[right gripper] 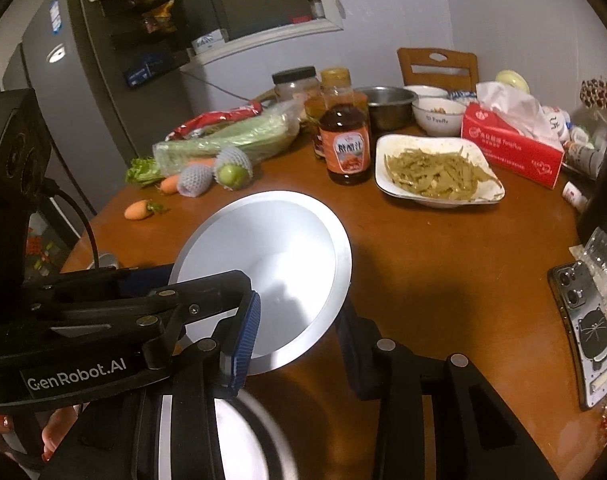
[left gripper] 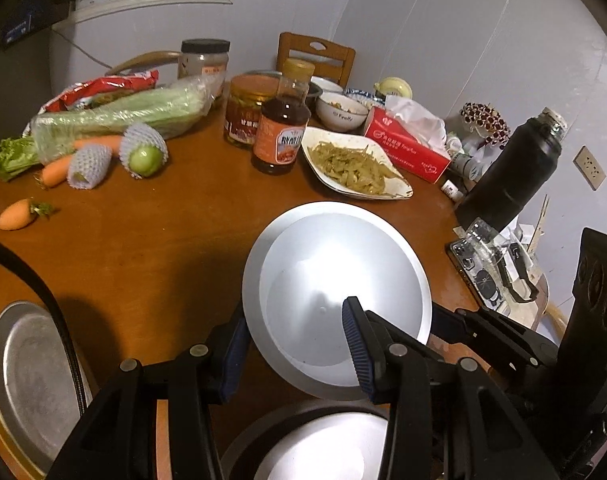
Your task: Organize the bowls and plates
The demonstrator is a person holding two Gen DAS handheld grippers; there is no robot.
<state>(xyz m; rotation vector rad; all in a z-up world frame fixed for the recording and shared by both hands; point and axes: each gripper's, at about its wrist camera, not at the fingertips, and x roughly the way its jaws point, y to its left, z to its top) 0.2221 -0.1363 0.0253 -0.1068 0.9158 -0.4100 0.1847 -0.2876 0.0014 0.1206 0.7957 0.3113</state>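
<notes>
left gripper [left gripper: 299, 356]: closed on near-left rim of metal plate [left gripper: 343, 272], plate lifted, tilting away
right gripper [right gripper: 295, 344]: clamped on near-right rim of that plate
below: second plate [left gripper: 323, 448], directly underneath

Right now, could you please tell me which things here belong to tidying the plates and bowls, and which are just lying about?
Part of the job: metal plate gripped by both tongs, left and right; white dish of food; white bowl; steel bowl.

Lying about: sauce bottle, tissue box, carrot, phone, flask.
</notes>
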